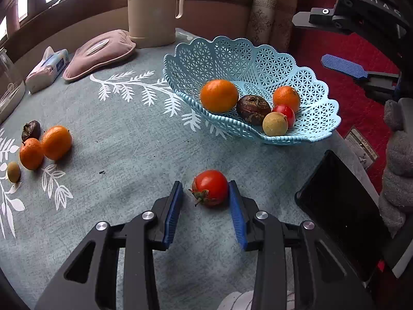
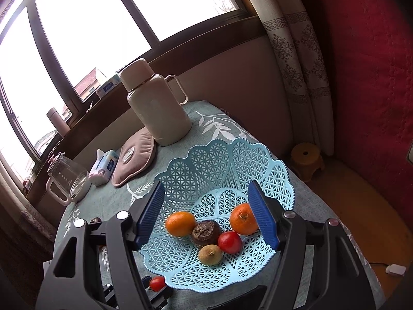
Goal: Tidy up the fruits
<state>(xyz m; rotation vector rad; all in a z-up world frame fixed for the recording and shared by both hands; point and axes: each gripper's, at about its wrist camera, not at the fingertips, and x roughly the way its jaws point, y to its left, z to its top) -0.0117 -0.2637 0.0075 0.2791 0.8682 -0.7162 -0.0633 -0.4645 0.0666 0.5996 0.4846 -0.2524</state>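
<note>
A red tomato (image 1: 211, 187) lies on the grey-green tablecloth between the pads of my left gripper (image 1: 206, 192), which is open; the right pad touches the tomato, the left pad stands apart. The light blue lattice basket (image 1: 260, 59) holds two oranges (image 1: 219, 95), a dark brown fruit (image 1: 253, 109), a small red fruit (image 1: 285, 111) and a yellow-green fruit (image 1: 275, 124). My right gripper (image 2: 207, 217) is open and empty, high above the basket (image 2: 206, 170). Two oranges (image 1: 56, 142), a brown fruit (image 1: 31, 129) and a small green fruit (image 1: 13, 171) lie at the table's left.
A cream thermos jug (image 1: 152, 10), a pink pad (image 1: 99, 53) and a tissue pack (image 1: 47, 68) stand at the back. A glass jug (image 2: 67, 178) is at the far left. A black phone (image 1: 340, 211) lies at the right edge. A yellow stool (image 2: 307, 159) is on the floor.
</note>
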